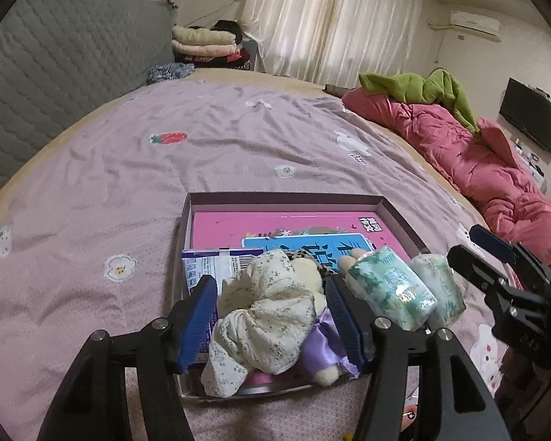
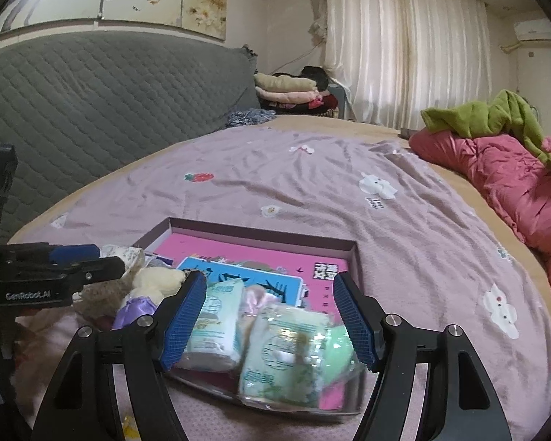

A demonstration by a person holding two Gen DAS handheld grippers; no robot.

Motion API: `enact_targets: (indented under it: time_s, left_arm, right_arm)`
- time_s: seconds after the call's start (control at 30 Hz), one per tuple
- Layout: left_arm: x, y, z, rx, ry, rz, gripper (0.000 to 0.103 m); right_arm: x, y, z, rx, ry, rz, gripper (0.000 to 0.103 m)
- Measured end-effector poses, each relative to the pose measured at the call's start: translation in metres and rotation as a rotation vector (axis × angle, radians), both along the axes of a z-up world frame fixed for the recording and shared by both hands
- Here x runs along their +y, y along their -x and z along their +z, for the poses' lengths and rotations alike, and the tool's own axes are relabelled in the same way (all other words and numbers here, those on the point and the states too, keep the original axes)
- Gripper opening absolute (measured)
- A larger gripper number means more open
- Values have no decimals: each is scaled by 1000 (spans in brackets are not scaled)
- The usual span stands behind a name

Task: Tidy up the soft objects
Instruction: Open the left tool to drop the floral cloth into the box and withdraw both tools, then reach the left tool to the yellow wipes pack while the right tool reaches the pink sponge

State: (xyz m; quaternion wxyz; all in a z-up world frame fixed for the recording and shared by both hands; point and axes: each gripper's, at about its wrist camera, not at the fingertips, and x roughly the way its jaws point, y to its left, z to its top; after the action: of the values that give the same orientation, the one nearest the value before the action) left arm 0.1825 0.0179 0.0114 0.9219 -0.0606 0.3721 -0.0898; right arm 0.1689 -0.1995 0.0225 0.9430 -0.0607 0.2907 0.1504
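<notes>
Both grippers stand released above the near end of the shallow box point(image 1: 382, 202) on the bed point(image 1: 128, 169). The left gripper point(image 1: 272, 316) straddles the plush toy point(image 1: 272, 312) at the near left; the right gripper point(image 2: 272, 316) straddles 2 tissue packs point(image 2: 286, 352) at the near right. Judged step: letting go. Lift each straight up, jaws wide, so nothing snags or tips over the low near wall.

Grey quilted headboard point(image 1: 55, 58), white curtains point(image 1: 330, 18), red quilt point(image 1: 477, 154), perhaps a wall television point(image 1: 530, 119)
</notes>
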Motion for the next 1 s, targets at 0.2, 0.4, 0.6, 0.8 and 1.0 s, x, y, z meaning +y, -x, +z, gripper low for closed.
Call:
enact_targets:
  time_s: [0.2,0.4,0.6,0.8,1.0]
  left_arm:
    - [0,13,2,-16,6,24,61]
    - [-13,35,9,-36,-5,0,61]
    - [-38,57,16,-49,0,-69,61]
    - [-66,76,12,-18,-1,-185,62]
    - [-88,101,2,10,-62,-296,64]
  right_arm:
    - [-14,5,3,5,-19,-6,73]
    - [-24,15,3,0,7,7,74]
    - [-39,25,4,4,8,0,74]
    - [-49,36,8,12,-3,15,74]
    - [-47,47,1,50,10,65,74]
